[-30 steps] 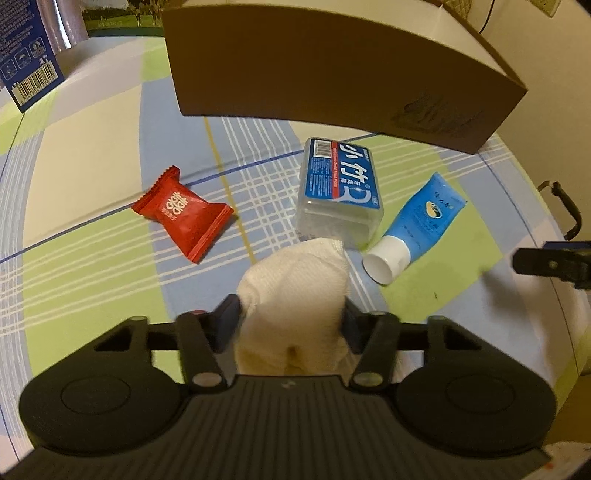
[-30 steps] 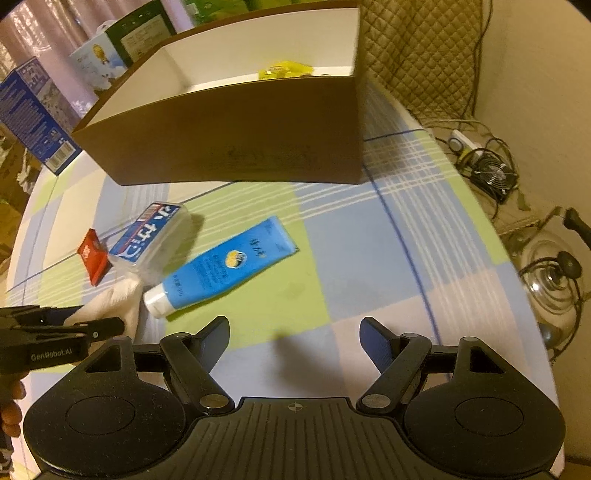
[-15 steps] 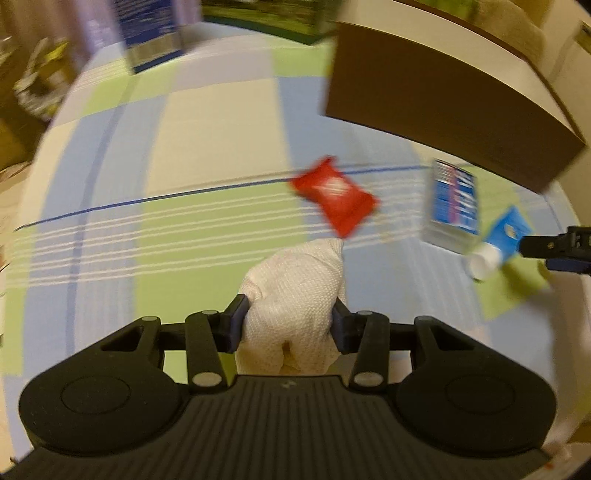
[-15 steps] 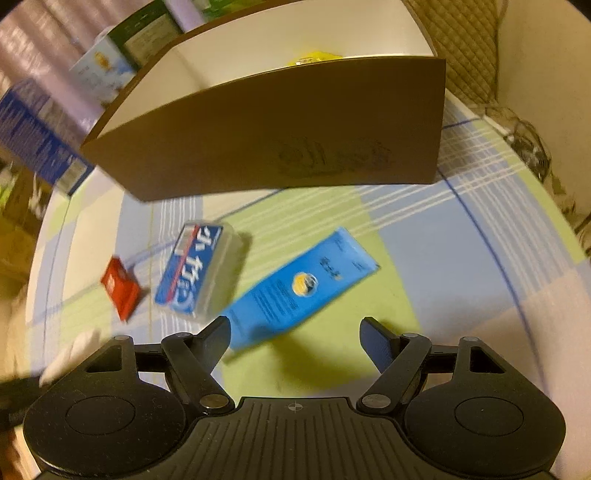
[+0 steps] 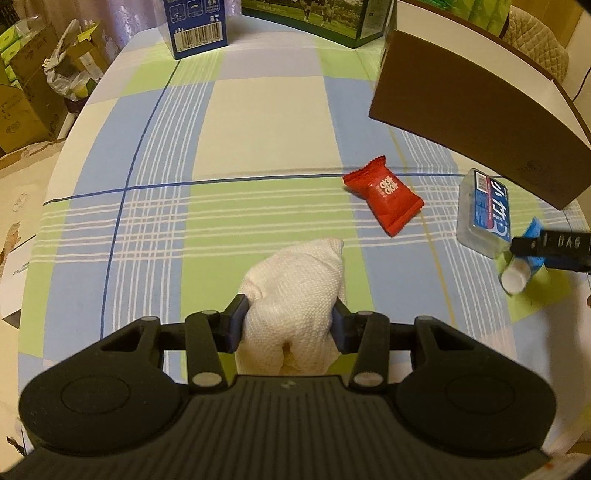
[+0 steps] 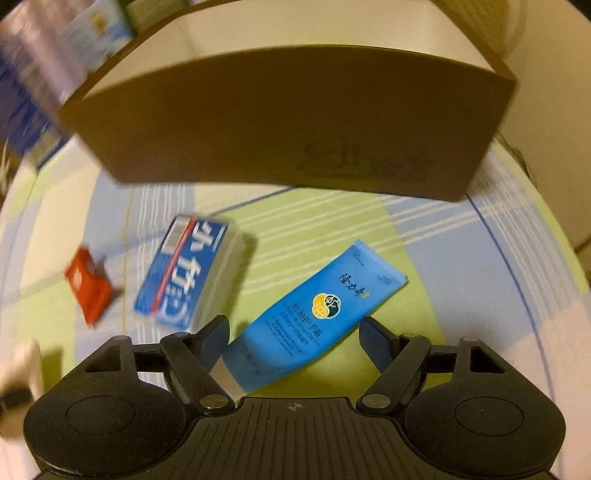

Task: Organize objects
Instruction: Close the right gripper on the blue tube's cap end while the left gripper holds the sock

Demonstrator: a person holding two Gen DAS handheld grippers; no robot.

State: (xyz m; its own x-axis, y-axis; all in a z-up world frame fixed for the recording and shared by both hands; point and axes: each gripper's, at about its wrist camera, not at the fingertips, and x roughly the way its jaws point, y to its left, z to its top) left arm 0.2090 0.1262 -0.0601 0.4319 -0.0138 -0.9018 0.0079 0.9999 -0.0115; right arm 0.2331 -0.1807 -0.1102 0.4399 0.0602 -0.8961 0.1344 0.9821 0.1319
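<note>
Two claws: left claw [image 5: 288, 325] pinching a white textured cloth bundle [image 5: 295, 291] above the checked worktop [image 5: 258, 122], right claw [image 6: 293, 332] spread astride the blue plastic tube [image 6: 314, 314] lying before the brown cardboard box [image 6: 288, 122]; soft tube may squirm sideways on closing.

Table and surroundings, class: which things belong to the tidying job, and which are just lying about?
Part of the job:
- white cloth, gripped in the left tongs
- blue tube, between the open right tongs
- clear box with blue label
- red packet
- brown cardboard box

Just lying about:
- blue carton at the far edge
- cardboard boxes beside the table
</note>
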